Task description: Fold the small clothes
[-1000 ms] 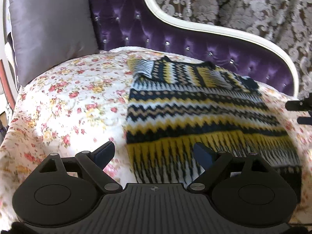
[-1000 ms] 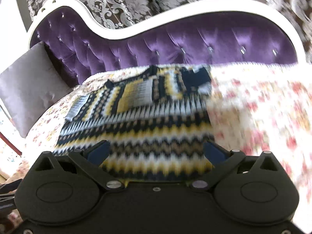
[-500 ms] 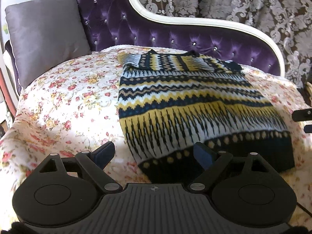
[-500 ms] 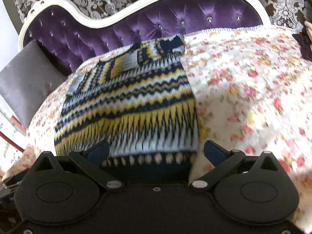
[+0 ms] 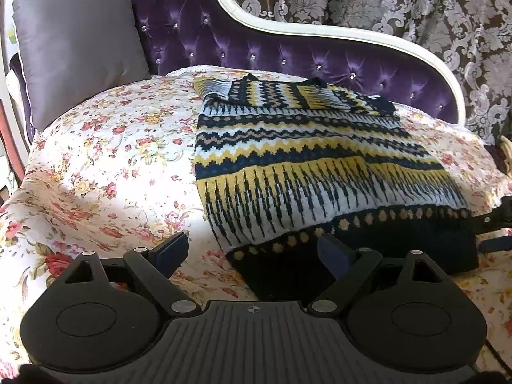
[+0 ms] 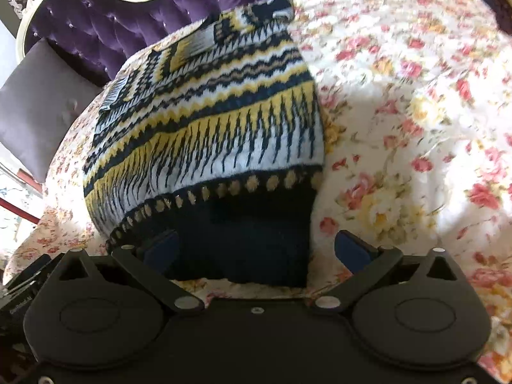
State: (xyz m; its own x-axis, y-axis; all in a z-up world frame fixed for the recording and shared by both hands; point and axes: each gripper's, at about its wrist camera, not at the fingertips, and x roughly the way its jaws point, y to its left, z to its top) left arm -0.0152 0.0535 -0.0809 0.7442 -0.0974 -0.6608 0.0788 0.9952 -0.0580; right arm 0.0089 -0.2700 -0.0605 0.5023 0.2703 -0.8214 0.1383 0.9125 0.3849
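A knitted sweater (image 5: 307,156) in navy, yellow and white zigzag bands lies flat on the floral bed cover (image 5: 105,147), sleeves folded in near the headboard, dark hem nearest me. It also shows in the right wrist view (image 6: 217,121). My left gripper (image 5: 252,249) is open and empty, its jaws astride the hem's near left corner. My right gripper (image 6: 256,246) is open and empty, its jaws astride the hem's near right corner (image 6: 256,243). The right gripper also shows at the right edge of the left wrist view (image 5: 499,227).
A purple tufted headboard with a white frame (image 5: 288,44) runs behind the sweater. A grey cushion (image 5: 76,44) leans at the back left. Patterned curtains (image 5: 416,3) hang behind. The floral cover (image 6: 400,128) spreads to the right of the sweater.
Both grippers have drawn back from over the sweater body toward the near hem and come lower. The sweater lies as before. Both stay open.
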